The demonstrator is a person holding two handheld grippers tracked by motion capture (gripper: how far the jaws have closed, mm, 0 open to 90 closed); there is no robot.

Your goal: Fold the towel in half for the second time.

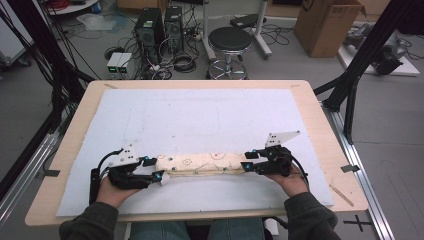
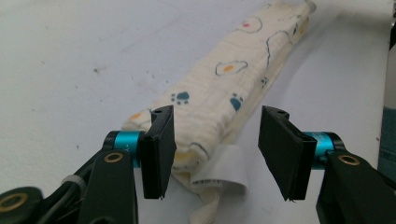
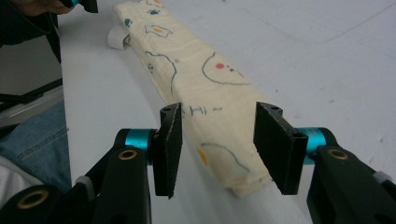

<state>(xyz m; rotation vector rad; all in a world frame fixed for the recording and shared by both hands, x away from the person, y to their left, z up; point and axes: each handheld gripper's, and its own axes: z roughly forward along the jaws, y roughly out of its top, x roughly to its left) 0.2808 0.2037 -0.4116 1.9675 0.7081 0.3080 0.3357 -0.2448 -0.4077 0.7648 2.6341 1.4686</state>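
Cloth (image 1: 202, 164): folded into a long strip, patterned cream fabric, lying flat on the white mat (image 1: 200, 120) toward the counter's (image 1: 320, 125) near edge.
Left gripper (image 2: 215, 154): at the cloth's left end, fingers spread wide around it.
Right gripper (image 3: 218, 149): at the cloth's right end, fingers likewise wide, straddling it.

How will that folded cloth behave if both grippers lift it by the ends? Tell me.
The folded cloth looks like soft, crinkled fabric, so it would probably sag in the middle. It seems light. Its loose white tag and layered edges suggest the folds may slip open unless the open left gripper and right gripper pinch every layer.
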